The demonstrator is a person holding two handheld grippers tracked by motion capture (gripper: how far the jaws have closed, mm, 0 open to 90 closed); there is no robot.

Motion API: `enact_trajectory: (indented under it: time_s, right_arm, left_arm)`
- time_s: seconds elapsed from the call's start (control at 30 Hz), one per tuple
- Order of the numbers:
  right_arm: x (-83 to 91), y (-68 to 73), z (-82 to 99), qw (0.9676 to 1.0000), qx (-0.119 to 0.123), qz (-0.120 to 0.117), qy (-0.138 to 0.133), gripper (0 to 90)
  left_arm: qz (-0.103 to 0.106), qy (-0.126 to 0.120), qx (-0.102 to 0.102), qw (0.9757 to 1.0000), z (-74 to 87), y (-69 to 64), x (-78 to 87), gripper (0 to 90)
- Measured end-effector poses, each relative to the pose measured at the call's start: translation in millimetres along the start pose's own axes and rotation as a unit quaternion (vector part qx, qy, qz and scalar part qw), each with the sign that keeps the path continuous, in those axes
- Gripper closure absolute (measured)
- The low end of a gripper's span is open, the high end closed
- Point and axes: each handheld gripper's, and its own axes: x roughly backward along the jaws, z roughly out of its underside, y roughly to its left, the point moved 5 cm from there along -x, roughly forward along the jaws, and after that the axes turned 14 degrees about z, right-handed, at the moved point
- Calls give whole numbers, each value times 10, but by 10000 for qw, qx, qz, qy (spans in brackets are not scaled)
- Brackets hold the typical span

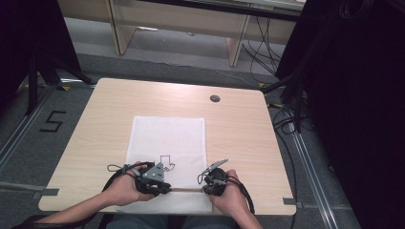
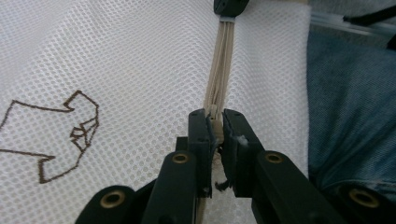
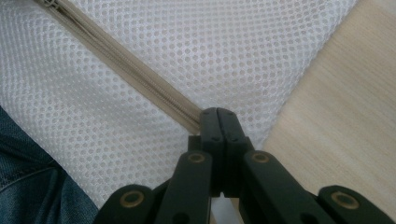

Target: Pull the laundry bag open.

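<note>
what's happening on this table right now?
A person works on a white mesh laundry bag lying flat on the wooden table. Both grippers sit at the bag's near edge along its beige zipper. The left gripper is pinched on the zipper, apparently at the slider; the right gripper is clamped shut at the zipper's other end, seemingly anchoring it.

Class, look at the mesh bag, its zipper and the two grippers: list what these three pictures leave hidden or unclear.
- High view: the zipper between the grippers is too small to tell open from closed.
- Left gripper view: the zipper's pull is hidden inside the left gripper.
- Right gripper view: the zipper's end is covered by the shut right gripper.
- High view: the mesh bag is too small to show contents.
</note>
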Motion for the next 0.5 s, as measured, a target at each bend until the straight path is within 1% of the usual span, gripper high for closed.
enact_trajectory:
  time_s: [0.03, 0.07, 0.1, 0.17, 0.2, 0.23, 0.27, 0.43, 0.47, 0.5]
  right_arm:
    - [0, 0, 0, 10000, -7, -1, -3, 900]
    - [1, 1, 0, 10000, -4, -3, 1, 900]
    - [0, 0, 0, 10000, -2, -1, -1, 900]
    - [2, 1, -1, 10000, 4, -6, 9, 900]
    - [1, 1, -1, 10000, 5, -9, 7, 900]
    - [1, 1, -1, 10000, -8, -1, 14, 900]
    - [1, 0, -1, 10000, -7, -5, 11, 900]
    - [0, 0, -1, 10000, -4, -1, 3, 900]
    - [0, 0, 0, 10000, -7, -2, 3, 900]
    - [0, -1, 0, 10000, -7, -1, -2, 900]
  left_arm:
    - [-20, 27, -30, 10000, 13, 4, 17, 818]
    - [-23, -18, -17, 10000, 17, 0, 24, 818]
    - [-26, 20, -53, 10000, 31, 7, 44, 818]
    - [-42, 39, -50, 10000, 45, 13, 71, 818]
    - [-27, -65, 20, 10000, 42, 5, 66, 818]
    - [-53, -38, -9, 10000, 46, 7, 69, 818]
    - [-35, -40, 11, 10000, 46, 5, 73, 818]
    - [-36, -45, -23, 10000, 44, 3, 75, 818]
    - [-36, -34, -17, 10000, 46, 2, 73, 818]
    - [-51, 46, -86, 9999, 53, 7, 93, 818]
